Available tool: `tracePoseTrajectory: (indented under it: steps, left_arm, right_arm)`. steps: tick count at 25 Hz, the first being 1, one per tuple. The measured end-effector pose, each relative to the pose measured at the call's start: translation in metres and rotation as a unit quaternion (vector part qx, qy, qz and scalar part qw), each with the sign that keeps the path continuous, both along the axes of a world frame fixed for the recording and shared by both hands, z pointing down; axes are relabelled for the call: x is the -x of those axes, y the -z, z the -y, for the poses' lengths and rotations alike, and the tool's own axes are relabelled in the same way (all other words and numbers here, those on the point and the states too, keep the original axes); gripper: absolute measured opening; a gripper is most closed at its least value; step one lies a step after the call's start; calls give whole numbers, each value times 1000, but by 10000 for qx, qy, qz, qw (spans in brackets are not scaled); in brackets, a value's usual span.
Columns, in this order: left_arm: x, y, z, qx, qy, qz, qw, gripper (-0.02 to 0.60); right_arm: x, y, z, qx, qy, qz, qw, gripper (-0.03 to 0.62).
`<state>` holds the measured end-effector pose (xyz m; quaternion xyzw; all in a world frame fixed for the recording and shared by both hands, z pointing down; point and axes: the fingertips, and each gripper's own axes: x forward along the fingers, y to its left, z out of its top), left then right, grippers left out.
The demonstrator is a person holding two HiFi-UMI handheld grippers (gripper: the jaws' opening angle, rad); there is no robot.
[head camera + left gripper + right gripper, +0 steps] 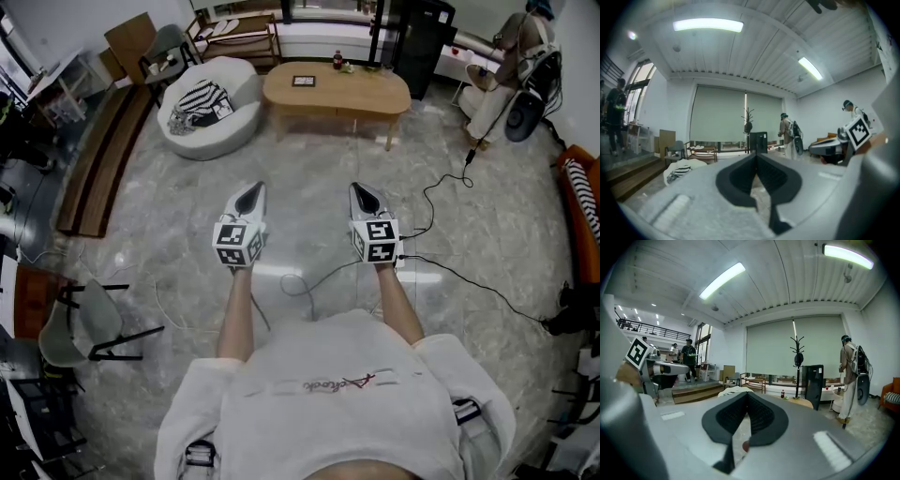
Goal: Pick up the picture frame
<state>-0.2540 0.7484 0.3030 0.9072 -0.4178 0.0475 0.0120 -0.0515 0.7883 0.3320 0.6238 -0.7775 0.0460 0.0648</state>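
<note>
Ahead, cushion (198,98) in chair (242,105), frame (303,82) on table (366,92)

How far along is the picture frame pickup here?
Done: nothing yet. The picture frame lies on the table, across the floor from the person. In hand: nothing. The left gripper and right gripper are held out, shut and empty. Left: approach the table, open a gripper, grasp the frame and lift it.

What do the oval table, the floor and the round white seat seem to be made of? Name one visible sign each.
Oval table: probably light wood, matt; even tan top, matching legs.
Floor: polished stone or marble-look tile; grey veining, glare patches.
Round white seat: likely fabric upholstery; soft rounded edges, no shine.
</note>
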Motion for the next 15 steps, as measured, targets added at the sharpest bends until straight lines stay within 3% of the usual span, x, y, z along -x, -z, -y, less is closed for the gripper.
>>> tracePoseTrajectory:
  steps: [15]
  left_arm:
    - [-28, -9, 1, 98, 211, -20, 9997, 0]
  right_arm:
    - [-20, -17, 8, 171, 373, 61, 9991, 5]
